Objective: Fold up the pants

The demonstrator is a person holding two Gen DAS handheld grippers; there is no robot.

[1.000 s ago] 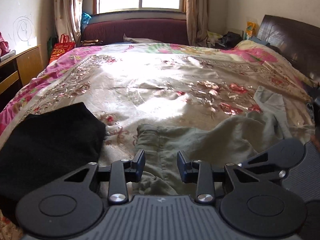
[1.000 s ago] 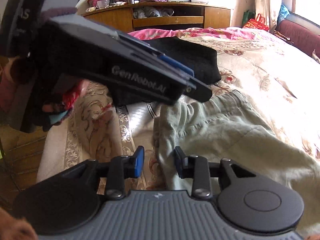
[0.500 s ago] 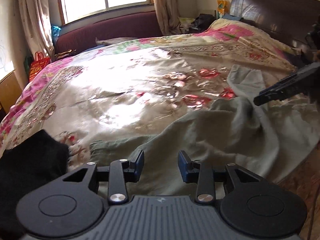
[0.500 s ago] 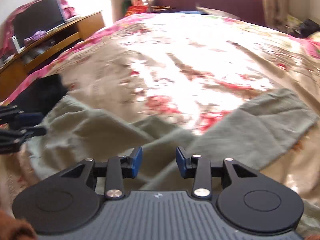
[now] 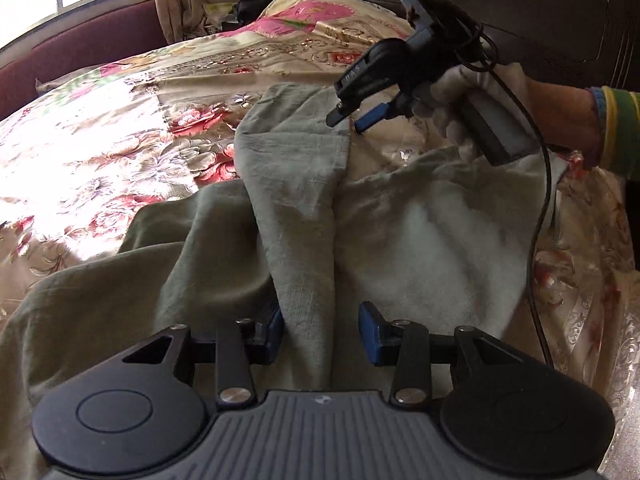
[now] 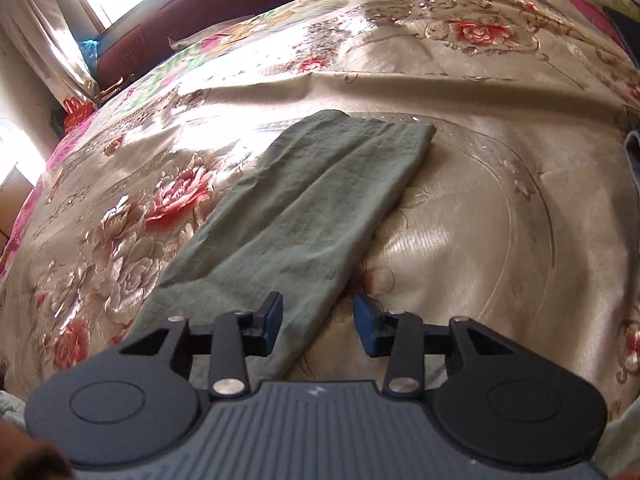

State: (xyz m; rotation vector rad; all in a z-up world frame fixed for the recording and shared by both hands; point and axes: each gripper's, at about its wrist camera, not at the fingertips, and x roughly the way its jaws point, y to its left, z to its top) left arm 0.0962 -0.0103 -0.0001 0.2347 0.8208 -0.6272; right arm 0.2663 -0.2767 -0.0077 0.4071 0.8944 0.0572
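Grey-green pants (image 5: pixel 296 208) lie rumpled on the floral bedspread (image 5: pixel 120 120). One leg (image 6: pixel 304 200) stretches flat away from me in the right wrist view. My left gripper (image 5: pixel 321 330) is open, its fingers either side of a ridge of the leg's cloth. My right gripper (image 6: pixel 317 322) is open just above the leg's right edge. It also shows in the left wrist view (image 5: pixel 350 122), held by a gloved hand, its tips at the leg's far hem.
A dark headboard (image 5: pixel 560 20) stands at the right. A maroon sofa (image 6: pixel 208 12) and curtained window lie beyond the bed. A black cable (image 5: pixel 540 200) hangs from the right gripper over the pants.
Both grippers swung right along the pants, from the waist end toward the legs. The black garment left view. The right gripper now hovers at the far leg's hem.
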